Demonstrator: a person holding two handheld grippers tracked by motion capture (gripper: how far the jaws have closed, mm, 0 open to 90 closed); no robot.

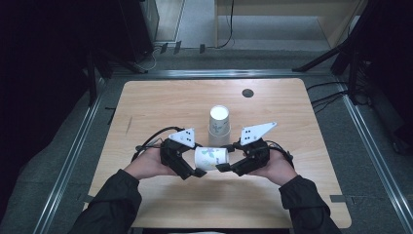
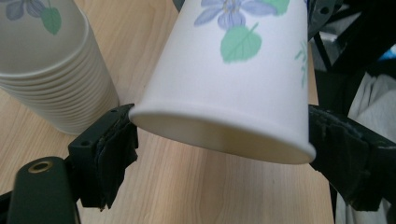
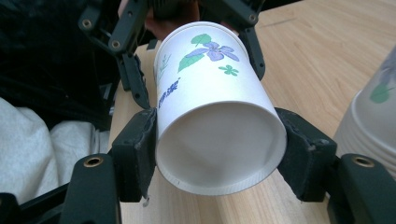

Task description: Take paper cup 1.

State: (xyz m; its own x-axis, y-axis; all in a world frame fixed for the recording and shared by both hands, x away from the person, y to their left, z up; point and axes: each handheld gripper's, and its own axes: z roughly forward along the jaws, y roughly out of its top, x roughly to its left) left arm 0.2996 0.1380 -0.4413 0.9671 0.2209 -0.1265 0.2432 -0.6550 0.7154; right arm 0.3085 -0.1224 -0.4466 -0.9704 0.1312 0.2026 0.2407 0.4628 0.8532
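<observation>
A white paper cup [image 1: 209, 158] with a purple flower print lies on its side in the air, just above the wooden table [image 1: 160, 102], between my two grippers. My right gripper [image 1: 226, 157] is shut on its base end; in the right gripper view both pads press the cup [image 3: 215, 116] by its bottom, inside the right gripper [image 3: 219, 149]. My left gripper [image 1: 197, 161] straddles the rim end. In the left gripper view the cup [image 2: 233, 84] has its rim between the jaws of the left gripper [image 2: 224, 140], which stand at its sides without squeezing it.
A stack of upside-down paper cups [image 1: 219, 126] stands just behind the grippers, close to the held cup [image 2: 51, 70] [image 3: 373, 121]. A small dark round hole [image 1: 248, 92] marks the table's far side. The person's dark sleeves [image 1: 112, 204] come in over the near edge.
</observation>
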